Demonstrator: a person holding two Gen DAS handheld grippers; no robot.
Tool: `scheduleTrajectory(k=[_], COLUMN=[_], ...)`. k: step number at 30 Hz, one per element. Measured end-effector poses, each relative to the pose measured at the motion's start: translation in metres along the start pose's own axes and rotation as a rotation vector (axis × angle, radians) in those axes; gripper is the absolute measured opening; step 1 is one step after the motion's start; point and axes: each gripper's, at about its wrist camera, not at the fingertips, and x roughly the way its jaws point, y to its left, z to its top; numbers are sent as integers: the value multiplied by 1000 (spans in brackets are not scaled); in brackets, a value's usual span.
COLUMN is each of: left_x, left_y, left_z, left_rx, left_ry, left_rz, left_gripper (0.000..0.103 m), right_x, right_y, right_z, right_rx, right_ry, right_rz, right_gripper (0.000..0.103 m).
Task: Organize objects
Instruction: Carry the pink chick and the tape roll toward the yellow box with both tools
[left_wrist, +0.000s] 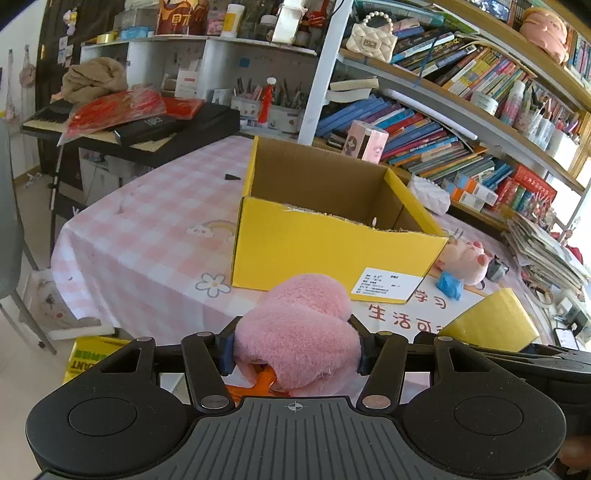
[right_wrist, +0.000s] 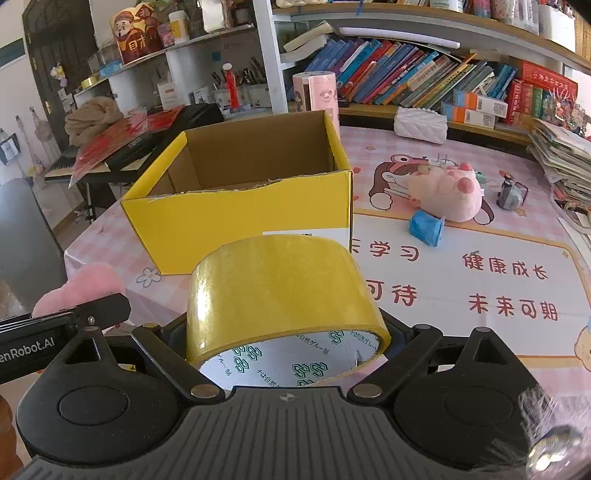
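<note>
My left gripper (left_wrist: 293, 354) is shut on a pink fluffy plush item (left_wrist: 295, 328) with an orange part under it, held in front of the open yellow cardboard box (left_wrist: 332, 247). My right gripper (right_wrist: 286, 332) is shut on a yellow tape roll (right_wrist: 280, 291), held in front of the same box (right_wrist: 240, 221). The box looks empty. The tape roll also shows at the right in the left wrist view (left_wrist: 491, 321). The pink plush shows at the left in the right wrist view (right_wrist: 81, 288).
On the pink checked tablecloth (left_wrist: 147, 229) right of the box lie a pink pig plush (right_wrist: 450, 192), a blue crumpled item (right_wrist: 426, 225) and a small grey gadget (right_wrist: 511, 194). A white quilted pouch (right_wrist: 421, 123) sits by the bookshelf (right_wrist: 424, 74). A keyboard stand (left_wrist: 129, 129) is at the left.
</note>
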Motion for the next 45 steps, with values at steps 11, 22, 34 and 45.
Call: scheduleTrajectory(k=[11,22,34,45], left_x=[1,11,43,108], left_y=[3,-5,-19,-41], left_z=[2,16,79,112], left_rx=[-1,9,17,47], left_ry=[1,-32,-158,-127], left_rz=[-10,2,34,108], left_gripper=[55,55,55,55], right_x=[-1,12,33,90], right_y=[4,0,-12,-35], right_z=[0,16,96,168], right_rx=[-9,-18,-68,-52], right_ry=[-1,-23,-219,-253], right_rz=[-3,-6,45,94], right_gripper=[94,94,94,94])
